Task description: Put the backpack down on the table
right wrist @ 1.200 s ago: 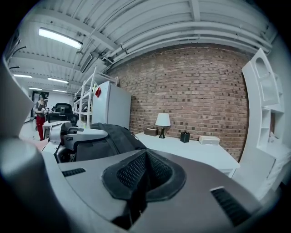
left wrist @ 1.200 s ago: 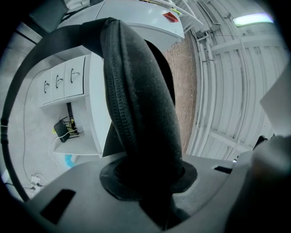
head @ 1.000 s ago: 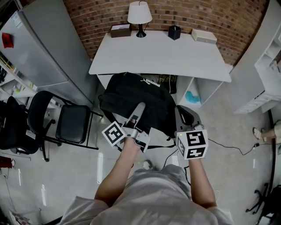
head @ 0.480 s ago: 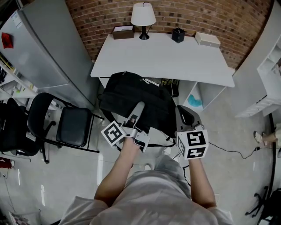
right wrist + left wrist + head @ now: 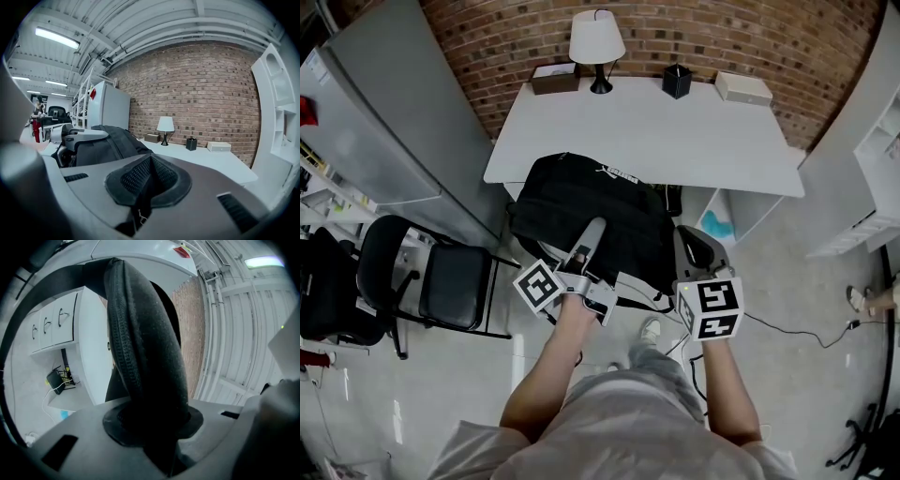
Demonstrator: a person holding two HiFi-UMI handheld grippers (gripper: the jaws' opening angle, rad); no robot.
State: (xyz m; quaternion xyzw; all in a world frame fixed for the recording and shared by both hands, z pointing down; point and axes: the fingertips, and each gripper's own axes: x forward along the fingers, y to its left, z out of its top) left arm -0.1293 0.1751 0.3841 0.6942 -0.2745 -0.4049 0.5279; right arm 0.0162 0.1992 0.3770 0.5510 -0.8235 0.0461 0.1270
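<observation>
The black backpack (image 5: 591,211) hangs between both grippers, in front of the near edge of the white table (image 5: 675,131) and off its top. My left gripper (image 5: 598,225) is shut on a thick padded strap (image 5: 145,348), which rises out of the jaws in the left gripper view. My right gripper (image 5: 686,234) sits at the bag's right side. In the right gripper view its pads (image 5: 147,180) are pressed together on a thin black bit of the bag with a small metal piece. The backpack (image 5: 110,140) bulges to their left, with the table (image 5: 206,159) beyond.
A white lamp (image 5: 597,42), a brown box (image 5: 555,78), a black cup (image 5: 676,80) and a white box (image 5: 743,87) line the table's far edge by the brick wall. A black chair (image 5: 441,267) and grey cabinet (image 5: 384,122) stand left, white shelves (image 5: 872,141) right.
The table has drawn nearer as I carry the backpack forward. Both grips look the same.
</observation>
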